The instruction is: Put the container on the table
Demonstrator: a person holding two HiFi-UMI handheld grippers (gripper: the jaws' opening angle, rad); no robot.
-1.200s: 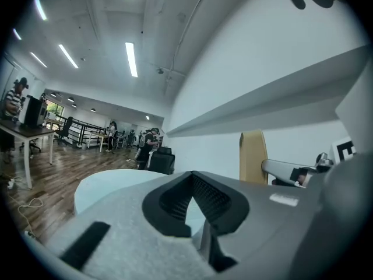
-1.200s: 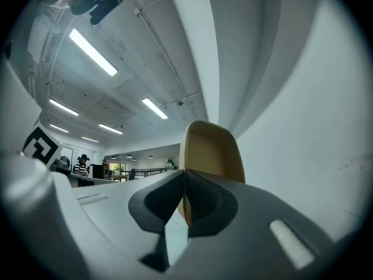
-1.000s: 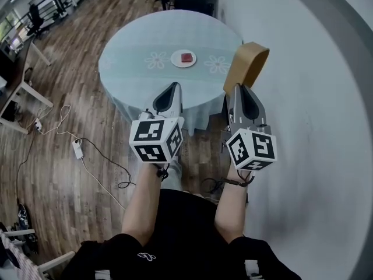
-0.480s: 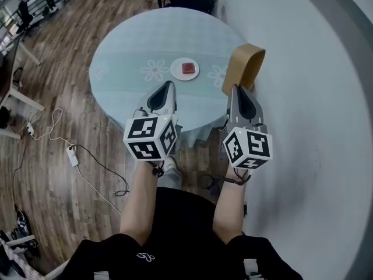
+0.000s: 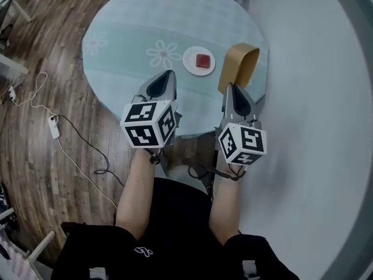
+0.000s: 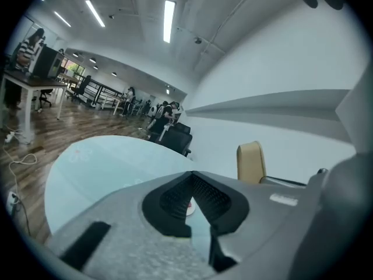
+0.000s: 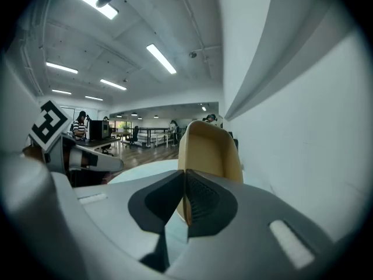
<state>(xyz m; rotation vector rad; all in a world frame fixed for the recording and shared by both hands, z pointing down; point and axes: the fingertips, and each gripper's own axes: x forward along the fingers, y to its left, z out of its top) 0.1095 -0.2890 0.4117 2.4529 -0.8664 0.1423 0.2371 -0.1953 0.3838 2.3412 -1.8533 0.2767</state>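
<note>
A tan, open-topped container (image 5: 239,66) hangs tilted over the right part of the round table (image 5: 128,22), which has a pale blue-green cloth with flower prints. My right gripper (image 5: 235,87) is shut on the container's near rim. In the right gripper view the container (image 7: 211,150) rises just past the closed jaws of the right gripper (image 7: 185,177). My left gripper (image 5: 166,74) is shut and holds nothing, above the table's near edge. The left gripper view shows the left gripper (image 6: 192,174) and the container (image 6: 250,162) off to its right.
A white plate (image 5: 191,65) with a small red piece (image 5: 203,60) lies mid-table, just left of the container. A white wall (image 5: 315,98) runs close along the right. A cable and power strip (image 5: 53,127) lie on the wood floor at left. Desks, chairs and people are far behind.
Both grippers have moved forward and down, from short of the table to over its near edge. The container went with the right gripper and now hangs above the tabletop.
</note>
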